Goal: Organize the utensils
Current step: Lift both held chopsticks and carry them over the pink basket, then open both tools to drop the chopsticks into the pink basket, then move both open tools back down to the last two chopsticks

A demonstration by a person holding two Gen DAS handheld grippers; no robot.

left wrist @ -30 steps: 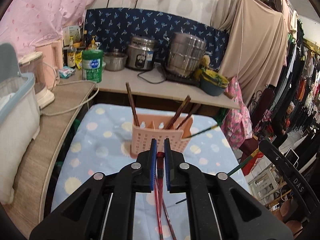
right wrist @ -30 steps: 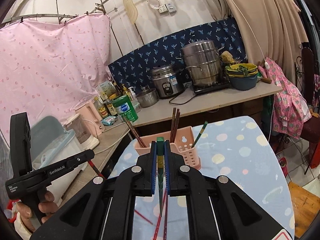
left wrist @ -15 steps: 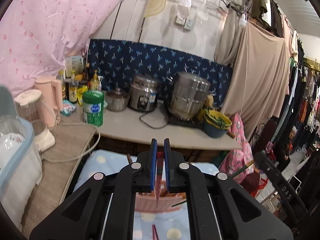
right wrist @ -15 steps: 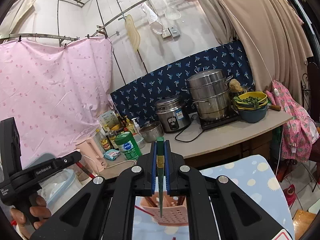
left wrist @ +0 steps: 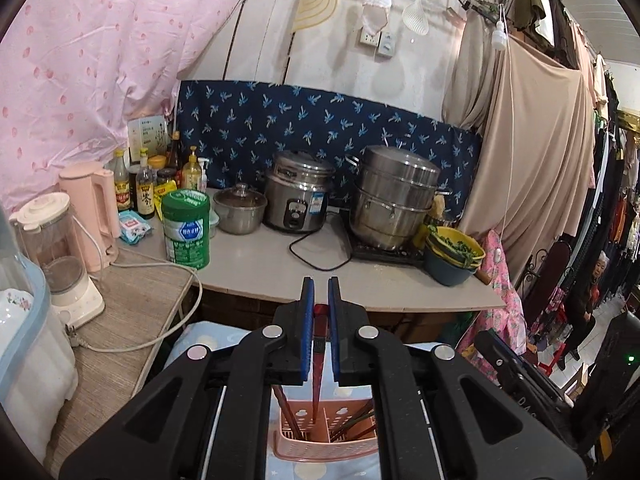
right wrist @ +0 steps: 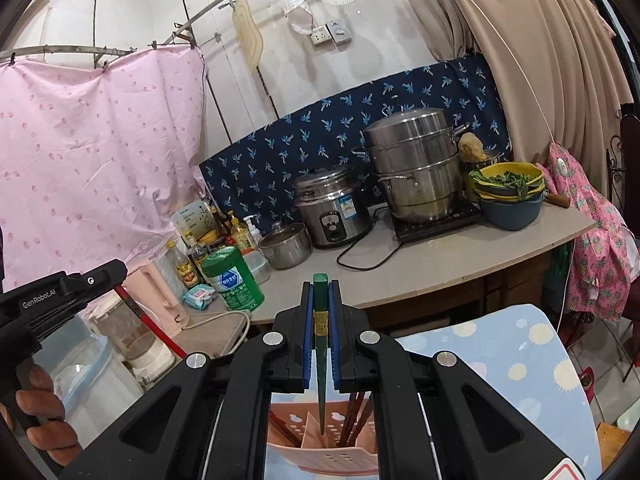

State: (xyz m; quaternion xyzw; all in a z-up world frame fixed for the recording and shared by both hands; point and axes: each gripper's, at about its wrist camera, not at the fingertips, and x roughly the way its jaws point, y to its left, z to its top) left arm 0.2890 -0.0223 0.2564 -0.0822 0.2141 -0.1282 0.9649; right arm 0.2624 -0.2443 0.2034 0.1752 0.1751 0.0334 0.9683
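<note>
My left gripper [left wrist: 319, 292] is shut on a red chopstick [left wrist: 318, 372] that hangs tip-down over the pink perforated utensil holder [left wrist: 325, 440]. Several brown chopsticks stand in that holder. My right gripper [right wrist: 320, 294] is shut on a green chopstick [right wrist: 321, 364], its tip pointing into the pink holder [right wrist: 324, 452] just below. In the right wrist view the left gripper [right wrist: 60, 296] appears at far left, held by a hand [right wrist: 38, 412], with the red chopstick [right wrist: 148, 324] slanting down from it.
The holder stands on a blue spotted tablecloth [right wrist: 520, 364]. Behind it a counter [left wrist: 280, 264] carries a green canister [left wrist: 187, 230], a rice cooker [left wrist: 298, 200], a steel steamer pot [left wrist: 394, 196] and stacked bowls [left wrist: 452, 254]. A pale blender [left wrist: 60, 256] and a plastic bin [left wrist: 24, 360] stand at left.
Both grippers have risen and moved forward over the holder, each keeping its chopstick. The holder has dropped from mid-frame to the bottom edge, and the chopstick tips now hang above its compartments.
</note>
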